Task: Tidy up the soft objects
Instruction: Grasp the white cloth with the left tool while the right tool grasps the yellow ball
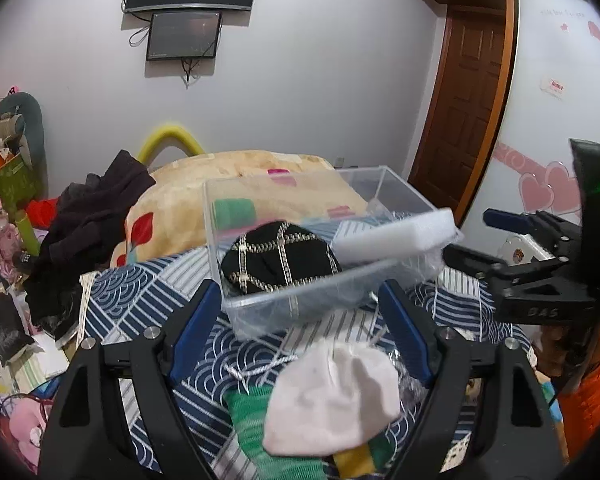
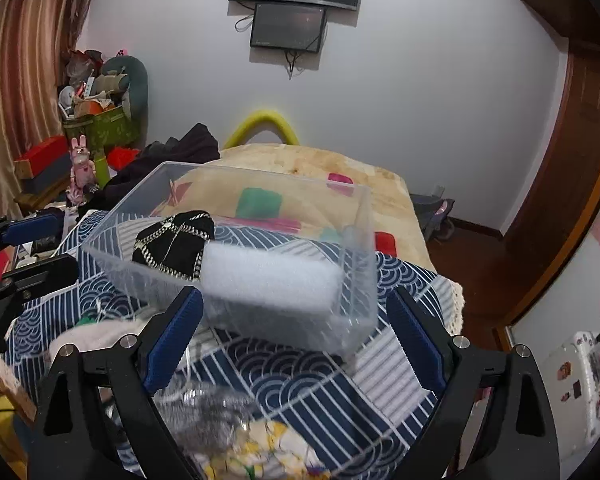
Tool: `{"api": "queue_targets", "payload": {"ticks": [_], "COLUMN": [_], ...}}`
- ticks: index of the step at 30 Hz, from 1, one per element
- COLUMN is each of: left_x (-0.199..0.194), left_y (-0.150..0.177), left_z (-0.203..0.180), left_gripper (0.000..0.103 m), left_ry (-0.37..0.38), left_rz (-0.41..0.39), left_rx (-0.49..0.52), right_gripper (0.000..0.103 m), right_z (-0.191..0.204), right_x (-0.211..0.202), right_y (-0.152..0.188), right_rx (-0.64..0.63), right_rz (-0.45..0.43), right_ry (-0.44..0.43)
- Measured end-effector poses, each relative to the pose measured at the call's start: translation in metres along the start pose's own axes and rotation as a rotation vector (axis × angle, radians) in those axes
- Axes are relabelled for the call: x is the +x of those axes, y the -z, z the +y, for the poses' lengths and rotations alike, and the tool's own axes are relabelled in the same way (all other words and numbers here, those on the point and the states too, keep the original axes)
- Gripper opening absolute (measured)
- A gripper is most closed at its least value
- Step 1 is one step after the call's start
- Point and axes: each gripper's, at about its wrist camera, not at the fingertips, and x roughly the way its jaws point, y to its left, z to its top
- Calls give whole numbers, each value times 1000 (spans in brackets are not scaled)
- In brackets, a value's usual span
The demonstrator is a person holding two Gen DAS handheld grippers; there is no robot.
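Observation:
A clear plastic box [image 1: 260, 300] [image 2: 356, 240] stands on a blue patterned cloth. Inside it lie a black cloth with gold lines [image 1: 280, 260] [image 2: 172, 244] and a white foam block [image 1: 392, 236] [image 2: 272, 280], which looks blurred at the box's right side. My left gripper [image 1: 300, 320] is open just before the box, over a pale pink pouch [image 1: 332, 400] and a green striped sock [image 1: 252, 432]. My right gripper [image 2: 296, 328] is open in front of the box; it also shows in the left wrist view [image 1: 480, 240]. A silvery mesh bag [image 2: 208, 416] lies under it.
A beige blanket [image 1: 228, 188] [image 2: 300, 172] with coloured patches lies behind the box. Dark clothes [image 1: 92, 224] [image 2: 180, 152] are piled to the left. Cluttered boxes and toys [image 2: 96, 120] stand at the far left. A wooden door [image 1: 464, 112] is on the right.

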Motion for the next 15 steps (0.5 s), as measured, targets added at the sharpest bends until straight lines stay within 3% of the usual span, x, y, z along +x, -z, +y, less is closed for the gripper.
{"api": "queue_targets", "payload": {"ticks": [7, 15], "left_x": [-3, 14], "left_y": [23, 56], "left_z": [-6, -16], "left_gripper": [85, 85], "left_ry": [10, 28], "left_rz": [39, 116], "left_rx": [3, -5], "right_gripper": [92, 92], "right_z": [-8, -8], "right_x": [-31, -39], "right_y": [35, 76], "right_rx": [47, 134], "right_rz": [-42, -13], "right_ry": [3, 39]}}
